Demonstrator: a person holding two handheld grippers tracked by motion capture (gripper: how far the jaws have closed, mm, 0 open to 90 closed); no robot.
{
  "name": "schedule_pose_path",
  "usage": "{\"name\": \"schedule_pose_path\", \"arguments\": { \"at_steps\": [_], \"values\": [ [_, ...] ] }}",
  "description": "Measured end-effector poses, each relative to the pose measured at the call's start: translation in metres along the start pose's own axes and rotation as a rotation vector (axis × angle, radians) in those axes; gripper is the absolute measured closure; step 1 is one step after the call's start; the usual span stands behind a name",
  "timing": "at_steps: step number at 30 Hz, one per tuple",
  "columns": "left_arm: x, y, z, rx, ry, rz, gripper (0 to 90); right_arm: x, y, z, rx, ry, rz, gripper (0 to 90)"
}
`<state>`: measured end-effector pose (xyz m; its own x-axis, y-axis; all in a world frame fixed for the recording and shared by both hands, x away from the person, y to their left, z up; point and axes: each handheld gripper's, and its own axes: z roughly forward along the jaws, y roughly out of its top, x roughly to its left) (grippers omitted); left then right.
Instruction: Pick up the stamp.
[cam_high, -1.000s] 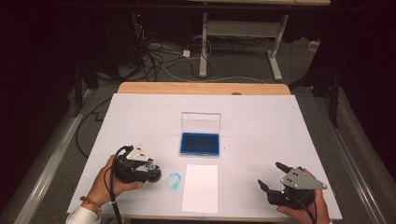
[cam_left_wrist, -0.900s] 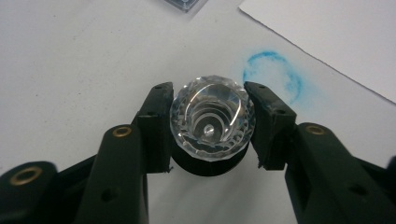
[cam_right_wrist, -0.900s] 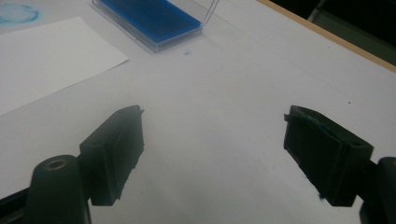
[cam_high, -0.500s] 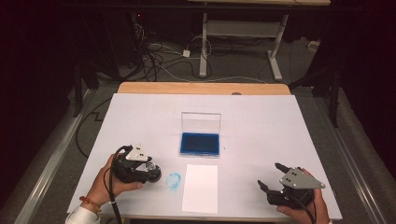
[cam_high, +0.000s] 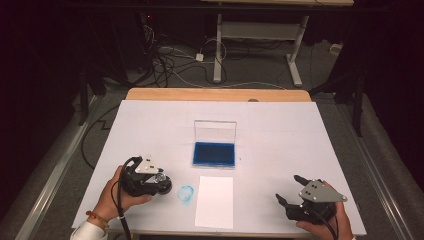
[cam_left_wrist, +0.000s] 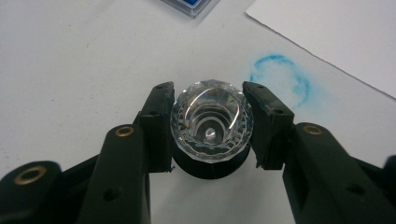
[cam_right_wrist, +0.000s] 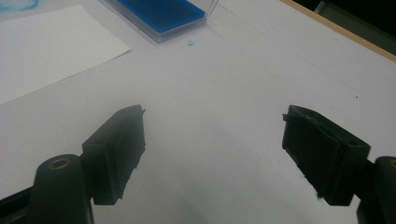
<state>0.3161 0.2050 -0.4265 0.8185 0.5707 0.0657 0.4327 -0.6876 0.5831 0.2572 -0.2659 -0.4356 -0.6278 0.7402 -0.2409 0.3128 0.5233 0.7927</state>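
Note:
A round clear faceted knob on a black base, seemingly a stamp (cam_left_wrist: 211, 122), stands on the white table cover at the near left. My left gripper (cam_left_wrist: 211, 100) is shut on it, one pad pressing each side, and the jaws have just been closing on it. From above, the left gripper (cam_high: 164, 185) lies low beside a blue ring-shaped ink mark (cam_high: 186, 193). A blank white sheet (cam_high: 215, 201) lies right of the mark. My right gripper (cam_high: 289, 188) rests at the near right, open with nothing between its fingers (cam_right_wrist: 116, 144).
A blue ink pad (cam_high: 214, 153) in a clear case, lid (cam_high: 215, 131) standing up, sits mid-table behind the sheet. A small blue speck (cam_right_wrist: 190, 43) lies by the pad. The wooden table edge (cam_high: 215, 95) runs along the far side, with cables and desk legs on the floor beyond.

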Motion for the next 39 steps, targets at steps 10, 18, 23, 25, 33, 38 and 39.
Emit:
{"name": "schedule_pose_path", "arguments": {
  "at_steps": [10, 18, 23, 25, 33, 38, 39],
  "values": [
    [0.003, -0.006, -0.004, -0.028, 0.031, -0.02, 54.7, -0.002, 0.001, -0.005, -0.04, -0.026, 0.012, 20.5],
    [0.006, -0.01, -0.008, -0.064, 0.058, -0.043, 54.7, -0.004, 0.002, -0.005, -0.06, -0.03, 0.012, 19.9],
    [0.008, -0.013, -0.008, -0.077, 0.071, -0.042, 54.8, -0.004, 0.003, -0.002, -0.061, -0.02, 0.011, 19.8],
    [0.009, -0.015, -0.01, -0.094, 0.07, -0.058, 54.7, -0.003, 0.003, -0.002, -0.059, -0.02, 0.01, 19.3],
    [0.01, -0.016, -0.011, -0.098, 0.067, -0.064, 54.7, -0.003, 0.003, -0.004, -0.086, -0.02, 0.024, 15.7],
    [0.008, -0.016, -0.012, -0.102, 0.066, -0.062, 54.7, -0.004, 0.005, -0.003, -0.096, -0.031, 0.038, 15.7],
    [0.009, -0.015, -0.012, -0.104, 0.067, -0.062, 54.7, -0.003, 0.005, -0.003, -0.093, -0.034, 0.041, 15.7]
  ]
}}
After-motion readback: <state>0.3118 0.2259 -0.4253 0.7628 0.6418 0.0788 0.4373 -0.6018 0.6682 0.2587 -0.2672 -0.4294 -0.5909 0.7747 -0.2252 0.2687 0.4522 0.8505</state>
